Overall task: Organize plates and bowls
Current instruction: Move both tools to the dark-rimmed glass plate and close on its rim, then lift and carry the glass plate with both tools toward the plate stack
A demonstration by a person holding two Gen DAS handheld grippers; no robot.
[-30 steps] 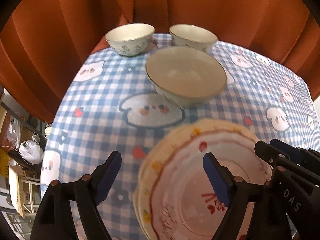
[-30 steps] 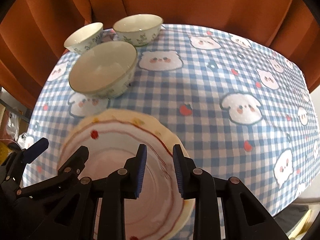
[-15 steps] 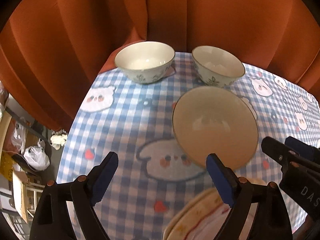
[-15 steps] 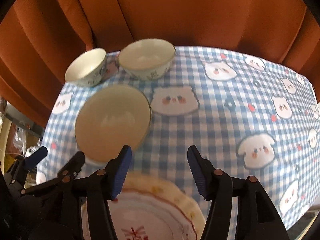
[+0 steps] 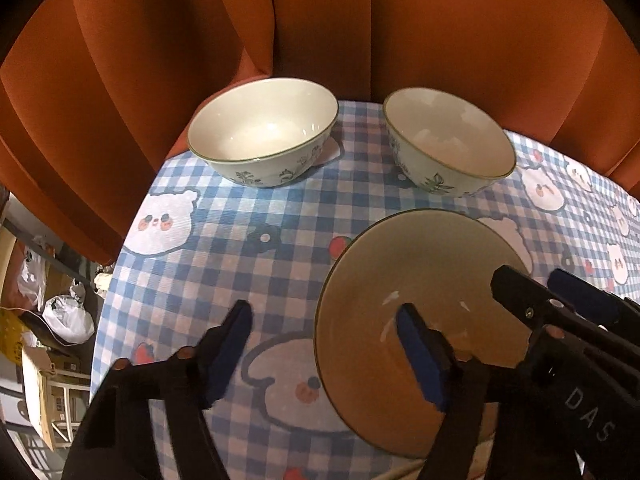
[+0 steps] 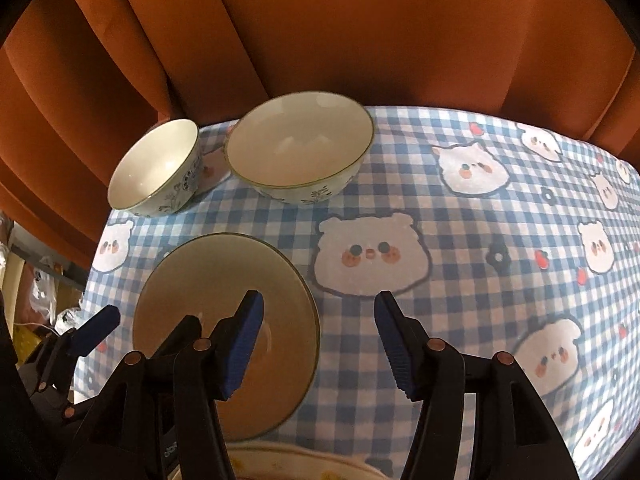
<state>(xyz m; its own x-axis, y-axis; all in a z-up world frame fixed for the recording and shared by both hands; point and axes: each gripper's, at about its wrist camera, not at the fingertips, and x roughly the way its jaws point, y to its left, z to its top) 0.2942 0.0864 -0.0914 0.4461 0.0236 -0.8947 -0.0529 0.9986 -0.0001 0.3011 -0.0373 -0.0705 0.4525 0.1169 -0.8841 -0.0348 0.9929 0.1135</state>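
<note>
Left wrist view: three bowls are seen standing apart on the checked tablecloth (image 5: 240, 248), so nothing has been nested yet, judging by how they lie. The large bowl (image 5: 416, 320) is placed nearest, with the left floral bowl (image 5: 264, 132) and the right floral bowl (image 5: 448, 144) set behind it, close to the orange curtain (image 5: 320, 20). All three are seen to be empty. At the bottom edge of the right wrist view a yellow-rimmed plate (image 6: 304, 460) is partly shown; whether more plates lie under it cannot be told.

The left gripper (image 5: 328, 356) is held over the near rim of the large bowl; its jaws are closing, one finger outside the rim on the left and the other over the bowl's inside, and no contact with the pads is made out. The right gripper (image 6: 318, 344) is held at the right rim of the same bowl; its jaws are closing slightly, and nothing is gripped.

Stacking of the bowls is judged as work left.
</note>
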